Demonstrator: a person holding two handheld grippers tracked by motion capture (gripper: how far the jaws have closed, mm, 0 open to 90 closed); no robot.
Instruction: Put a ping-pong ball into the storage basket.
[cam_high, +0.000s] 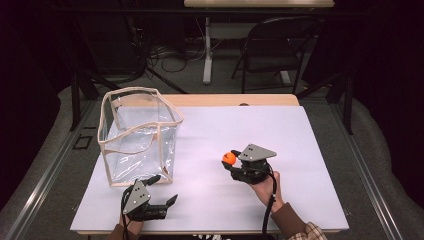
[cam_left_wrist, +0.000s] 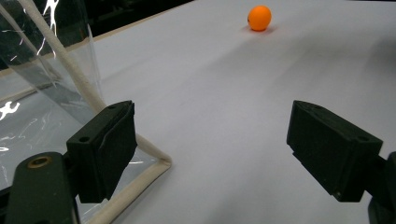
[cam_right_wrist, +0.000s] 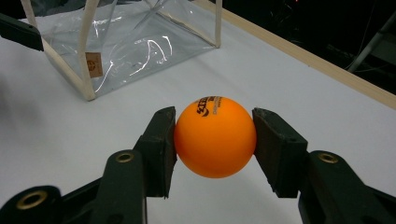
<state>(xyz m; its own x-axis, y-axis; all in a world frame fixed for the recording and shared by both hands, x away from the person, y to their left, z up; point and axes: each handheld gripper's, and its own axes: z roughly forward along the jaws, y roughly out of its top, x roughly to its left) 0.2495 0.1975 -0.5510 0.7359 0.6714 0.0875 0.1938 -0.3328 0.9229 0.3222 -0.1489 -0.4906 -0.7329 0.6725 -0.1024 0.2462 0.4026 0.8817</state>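
Ball: we see a round orange ball (cam_right_wrist: 215, 136) with small black letters, over the table's middle.
Right gripper (cam_right_wrist: 215, 140): pinching our ball.
Left gripper (cam_left_wrist: 212, 154): spread wide by the clear bag (cam_high: 137, 135).
Table (cam_high: 260, 125): white.
Room: dark, one chair (cam_high: 272, 47).

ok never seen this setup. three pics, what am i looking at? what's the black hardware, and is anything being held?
No robot arm here: a person at a table holds a two-jaw gripper in each hand. The wide picture comes from a fixed camera above, looking down on the table. The other two come from cameras riding on the grippers, each looking along its own black jaws.

On the white surface stands a clear bag with beige trim, open at the top. The right gripper has its jaws closed on an orange ball, one jaw on each side; from above the ball shows at that gripper's tip. The left gripper is open with nothing between its jaws, sitting beside the bag's near bottom corner. Its camera also catches the ball farther off.
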